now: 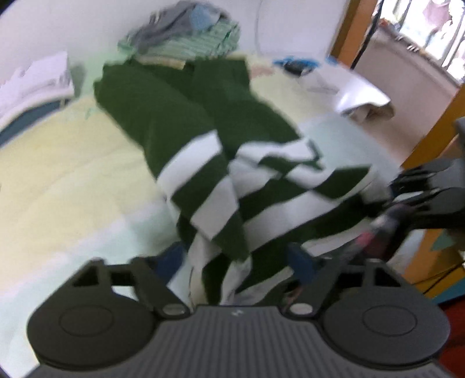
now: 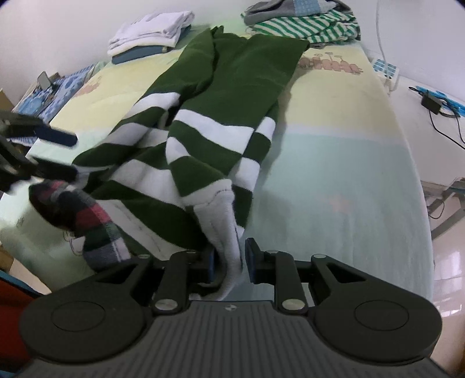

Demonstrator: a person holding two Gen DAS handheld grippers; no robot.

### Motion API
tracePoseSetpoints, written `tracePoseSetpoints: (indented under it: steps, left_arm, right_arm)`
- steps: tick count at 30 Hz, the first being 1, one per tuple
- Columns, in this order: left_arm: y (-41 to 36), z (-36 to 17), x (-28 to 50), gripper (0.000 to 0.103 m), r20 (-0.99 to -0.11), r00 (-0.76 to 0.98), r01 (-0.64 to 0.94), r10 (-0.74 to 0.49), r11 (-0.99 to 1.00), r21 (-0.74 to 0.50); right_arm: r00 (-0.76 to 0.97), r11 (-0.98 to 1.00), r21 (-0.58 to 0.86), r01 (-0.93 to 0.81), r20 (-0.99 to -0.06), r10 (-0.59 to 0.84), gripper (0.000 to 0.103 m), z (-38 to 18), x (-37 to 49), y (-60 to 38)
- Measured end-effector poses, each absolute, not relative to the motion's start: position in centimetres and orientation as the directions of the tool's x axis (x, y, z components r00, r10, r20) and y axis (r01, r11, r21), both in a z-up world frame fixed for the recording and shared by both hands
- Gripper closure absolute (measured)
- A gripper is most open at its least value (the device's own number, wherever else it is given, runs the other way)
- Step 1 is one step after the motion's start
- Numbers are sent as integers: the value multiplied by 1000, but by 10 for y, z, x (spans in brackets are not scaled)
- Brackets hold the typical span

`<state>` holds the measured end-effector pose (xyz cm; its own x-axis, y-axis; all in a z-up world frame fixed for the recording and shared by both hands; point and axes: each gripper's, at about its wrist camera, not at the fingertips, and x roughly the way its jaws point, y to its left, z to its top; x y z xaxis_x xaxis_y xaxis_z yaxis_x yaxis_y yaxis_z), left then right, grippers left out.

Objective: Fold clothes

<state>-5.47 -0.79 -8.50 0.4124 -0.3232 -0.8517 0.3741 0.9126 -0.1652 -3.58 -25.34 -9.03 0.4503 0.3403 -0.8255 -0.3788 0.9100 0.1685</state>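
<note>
On the bed with the pale yellow and light green quilted cover, a dark green fleece garment with broad white stripes is lying stretched out, its plain green end reaching toward the far end of the bed and its striped end hanging down near both grippers.

The right gripper is standing at the near edge of the bed, and its blue-padded tongs are sitting close on a thick white fleece hem of the garment, which is passing down between them; the tongs are narrow and seem to be clamping this hem.

The left gripper is pointing down at the striped end of the same garment. Its tongs are standing apart, with striped cloth hanging between them, but this view is blurred and I cannot tell if the pads are pressing the cloth.

A sleeve of red, black and white checked fleece is showing beside the bed's near edge, left of the right gripper.

At the far end of the bed, a loose pile of green-and-white striped and grey clothes is lying. To its left, a folded stack of white cloth is resting on a blue folded piece.
</note>
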Motion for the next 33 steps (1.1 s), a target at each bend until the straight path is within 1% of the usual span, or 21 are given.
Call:
tracePoseSetpoints:
  steps: [1,5,8,9,10,11,13,14,15,16,17,18,20,22,24,26,30,33]
  left_arm:
    - [-3,-92,-52,48,-860,393,349,-326,918,-189]
    - [13,-105,-52,62,-867,378,285,-325,932,-225]
    - [13,-109,-53,80,-866,388,241,-316,941,-236]
    - [10,-112,-53,81,-869,395,223,-296,949,-222]
    - [6,-112,-54,80,-869,408,217,-279,954,-205]
    - [1,-112,-56,79,-871,415,220,-262,958,-183]
    - [-7,-111,-59,74,-876,425,222,-228,964,-144]
    - [-8,-111,-60,74,-877,430,216,-215,968,-131]
    - [-10,-110,-61,74,-878,434,206,-204,971,-123]
    - [-11,-110,-62,81,-877,438,198,-198,973,-121]
    - [-12,-109,-62,87,-876,442,191,-195,974,-120]
    - [-13,-107,-63,96,-871,454,185,-189,976,-115]
    - [-16,-103,-66,98,-860,483,177,-167,980,-91]
    - [-13,-99,-67,98,-845,510,157,-161,983,-92]
    - [-9,-86,-69,98,-814,557,134,-165,985,-108]
    - [-1,-62,-71,98,-760,623,135,-185,982,-129]
    - [24,-2,-70,99,-620,751,155,-225,974,-166]
    - [46,43,-67,99,-509,820,184,-262,962,-200]
  right_arm:
    - [455,909,165,-383,-823,341,80,-91,-37,-253]
    - [472,901,149,-407,-811,347,80,-91,-41,-248]
    - [492,901,129,-413,-801,340,75,-92,-42,-246]
    - [493,904,132,-406,-801,339,72,-93,-40,-247]
    - [493,908,137,-397,-802,337,69,-95,-39,-247]
    - [493,911,143,-387,-802,335,69,-96,-37,-248]
    - [495,914,170,-369,-796,347,70,-97,-34,-251]
    - [493,914,186,-360,-794,356,73,-98,-32,-253]
    - [485,911,208,-355,-792,370,86,-98,-30,-254]
    - [476,907,230,-352,-790,386,93,-98,-29,-255]
    - [467,902,253,-349,-788,402,94,-99,-27,-257]
    - [469,902,258,-345,-785,404,95,-98,-27,-257]
    - [493,906,253,-339,-773,400,96,-94,-28,-257]
    - [534,909,250,-334,-744,401,97,-84,-28,-258]
    - [584,907,247,-340,-700,410,97,-68,-27,-260]
    - [633,905,258,-339,-648,422,97,-48,-23,-260]
    - [717,888,322,-328,-528,456,97,-2,-11,-261]
    - [764,855,404,-325,-420,489,97,34,0,-261]
